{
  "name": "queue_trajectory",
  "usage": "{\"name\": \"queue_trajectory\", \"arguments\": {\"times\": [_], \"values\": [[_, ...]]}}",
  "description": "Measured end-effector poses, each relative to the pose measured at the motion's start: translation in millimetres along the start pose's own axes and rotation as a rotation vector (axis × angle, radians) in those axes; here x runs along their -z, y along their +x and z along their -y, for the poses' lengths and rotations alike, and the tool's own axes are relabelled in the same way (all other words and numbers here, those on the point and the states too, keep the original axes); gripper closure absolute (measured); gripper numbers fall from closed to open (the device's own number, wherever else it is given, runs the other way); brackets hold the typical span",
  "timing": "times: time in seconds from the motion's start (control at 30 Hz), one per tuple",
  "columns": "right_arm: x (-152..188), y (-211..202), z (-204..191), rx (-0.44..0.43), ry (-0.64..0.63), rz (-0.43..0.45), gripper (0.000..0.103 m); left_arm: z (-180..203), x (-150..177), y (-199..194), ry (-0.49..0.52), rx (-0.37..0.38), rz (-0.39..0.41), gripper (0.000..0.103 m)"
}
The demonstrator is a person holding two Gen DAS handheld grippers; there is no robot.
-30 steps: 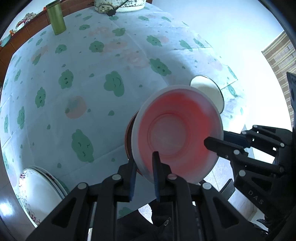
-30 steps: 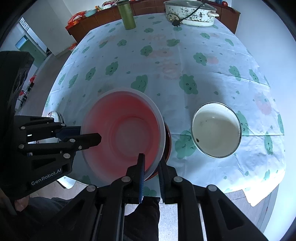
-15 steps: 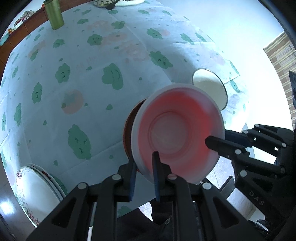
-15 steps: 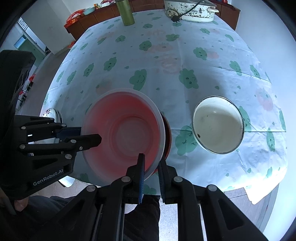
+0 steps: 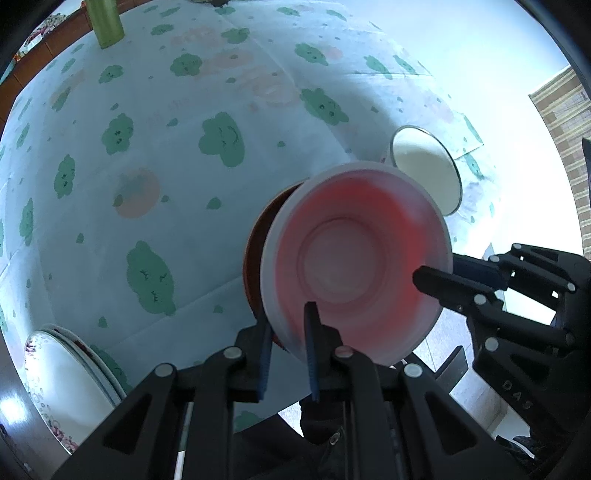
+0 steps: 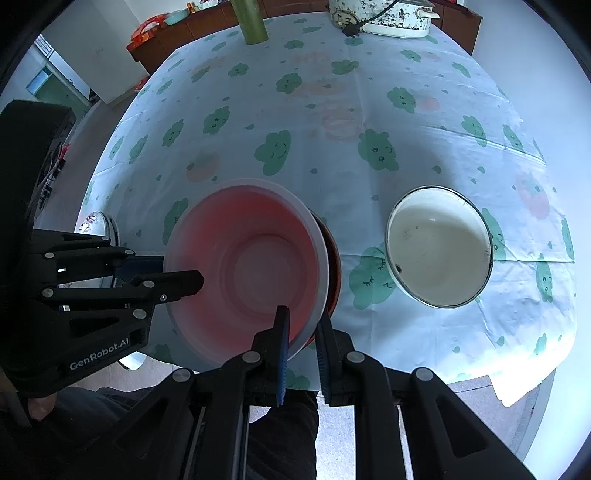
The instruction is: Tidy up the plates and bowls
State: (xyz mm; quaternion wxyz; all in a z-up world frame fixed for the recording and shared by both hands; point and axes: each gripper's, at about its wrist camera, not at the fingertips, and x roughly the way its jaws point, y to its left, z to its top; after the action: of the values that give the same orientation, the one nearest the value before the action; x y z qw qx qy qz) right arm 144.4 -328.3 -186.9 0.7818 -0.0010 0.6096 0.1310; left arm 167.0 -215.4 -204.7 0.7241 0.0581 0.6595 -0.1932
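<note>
Left wrist view: the left gripper has its fingers clamped on the near rim of a pink bowl, one blue pad inside the rim and one outside. The bowl is tilted toward the camera above the near edge of the desk, which is covered in a pale cloth printed with green clouds. A dark reddish bowl sits nested just behind the pink one. The right gripper comes in from the right, its fingers closed on the opposite rim of the pink bowl. A white enamel bowl stands on the cloth beyond, and stacked white plates lie at the desk's lower left edge. A green bottle stands far back.

Right wrist view: the right gripper pinches the pink bowl at its near rim, fingers drawn tight on the wall. The left gripper grips the far-left rim. The reddish bowl shows as a sliver at the pink bowl's right edge. The white enamel bowl rests on the cloth to the right, apart from the pair. A white cooker and the green bottle stand at the desk's far end.
</note>
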Motion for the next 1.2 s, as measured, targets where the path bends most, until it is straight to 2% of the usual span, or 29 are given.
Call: {"name": "queue_trajectory", "arguments": {"times": [1.2], "values": [[7,11,6,-0.002,0.006,-0.022,0.087,7,0,17,0.007,-0.013,-0.037,0.089]]}}
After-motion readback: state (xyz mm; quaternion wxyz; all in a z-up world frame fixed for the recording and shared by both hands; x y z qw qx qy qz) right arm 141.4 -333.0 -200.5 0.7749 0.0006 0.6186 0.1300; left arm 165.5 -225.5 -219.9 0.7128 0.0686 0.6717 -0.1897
